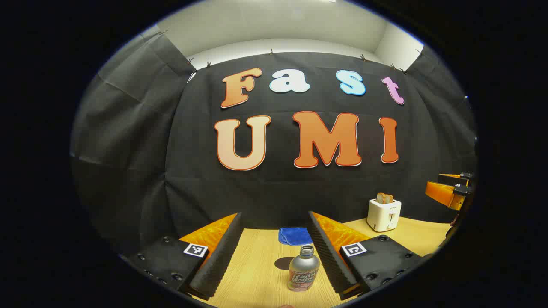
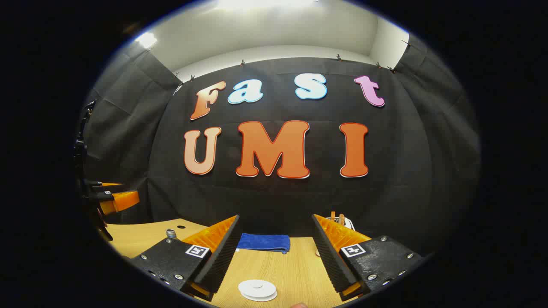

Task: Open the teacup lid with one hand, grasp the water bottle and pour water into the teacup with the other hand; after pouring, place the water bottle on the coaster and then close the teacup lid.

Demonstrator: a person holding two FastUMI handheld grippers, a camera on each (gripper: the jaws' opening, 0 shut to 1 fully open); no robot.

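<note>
In the left gripper view, a silver water bottle [image 1: 303, 270] with a printed label and no cap stands upright on the wooden table [image 1: 257, 273]. It is between the fingers of my left gripper [image 1: 275, 214], nearer the right finger and touching neither; the gripper is open. In the right gripper view, my right gripper [image 2: 275, 217] is open above a white round teacup lid [image 2: 257, 289] with a small knob; the cup below it is cut off. The bottle's neck [image 2: 171, 233] peeks over the left finger. Each gripper shows at the edge of the other's view: right gripper [image 1: 449, 191], left gripper [image 2: 114, 200].
A folded blue cloth [image 1: 294, 235] [image 2: 264, 242] lies at the table's back edge. A white toaster [image 1: 384, 214] with bread slices stands back right, and its top shows behind the right finger [image 2: 338, 219]. A small hole [image 2: 180, 226] marks the tabletop.
</note>
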